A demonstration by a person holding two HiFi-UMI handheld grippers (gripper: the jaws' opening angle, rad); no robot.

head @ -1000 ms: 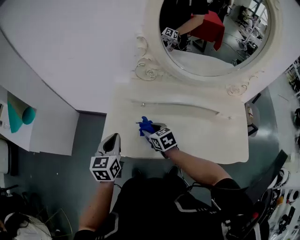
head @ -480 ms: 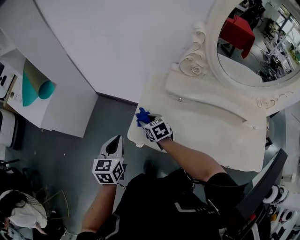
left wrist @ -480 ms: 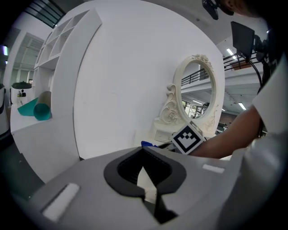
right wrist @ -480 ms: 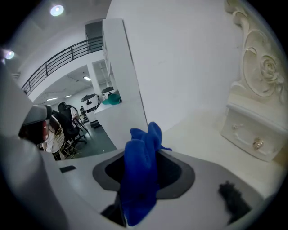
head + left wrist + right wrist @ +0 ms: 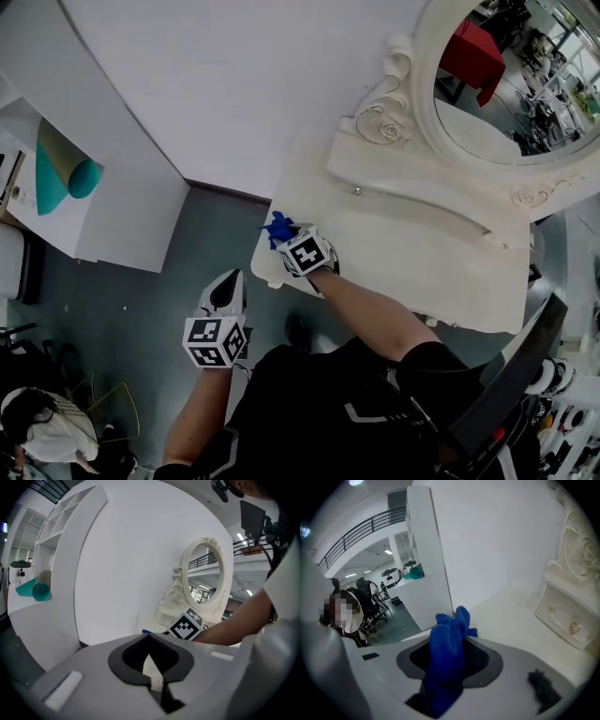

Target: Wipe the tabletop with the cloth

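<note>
Right gripper (image 5: 292, 239) is pinching a crumpled blue cloth (image 5: 277, 229) at the front-left corner of the cream-white tabletop (image 5: 412, 267). Left gripper (image 5: 225, 284) is hanging beside the table, jaws pressed together, empty.

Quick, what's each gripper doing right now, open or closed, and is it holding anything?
Left gripper: closed, holding nothing.
Right gripper: closed on the blue cloth.

Fuzzy blue cloth (image 5: 446, 658), matt tabletop (image 5: 412, 258)
</note>
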